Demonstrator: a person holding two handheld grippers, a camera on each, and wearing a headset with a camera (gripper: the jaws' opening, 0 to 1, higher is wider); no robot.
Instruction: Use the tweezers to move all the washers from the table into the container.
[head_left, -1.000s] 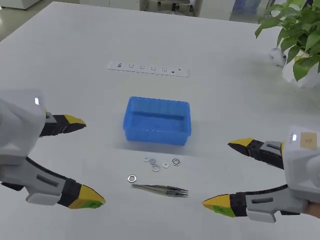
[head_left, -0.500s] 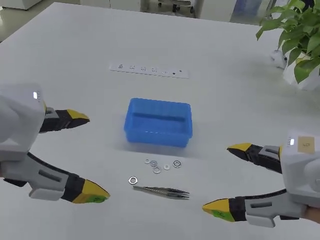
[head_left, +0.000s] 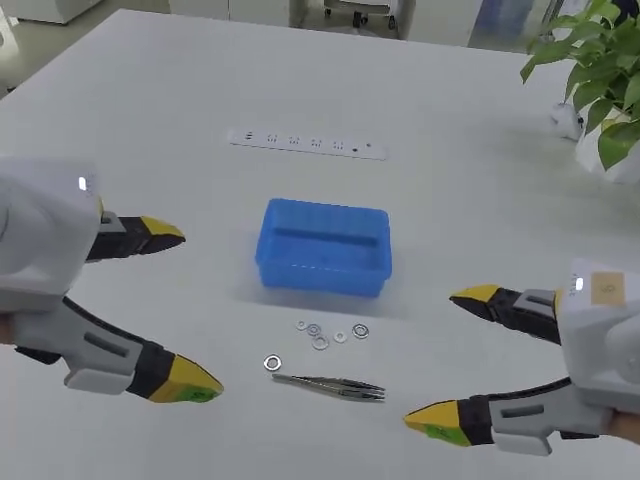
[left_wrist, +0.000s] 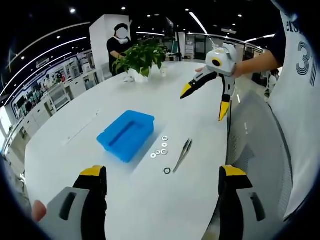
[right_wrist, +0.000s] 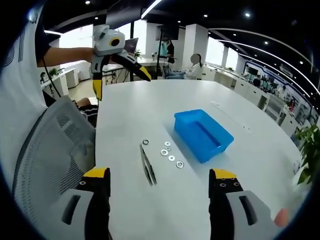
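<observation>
Only my head view is drifting since a second ago. The left tongs and right tongs are hanging wide open, gripping nothing, flanking the slim steel tweezers lying on the white bench. The small metal washers are sitting between them and the blue plastic container. I'm judging a level, mid-length pinch on the tweezers best. The washers are reading too small to count surely.

1. The container is a plain bright blue — no marking on it.
2. The washers and the tweezers are silvery metal.
3. The table is white, and so is the power strip.
4. The left gripper and the right gripper have white bodies and grey-and-black jaws with yellow tips, each lower tip with a green patch.
5. The plant has green leaves.
6. The chair is pale grey mesh.
</observation>
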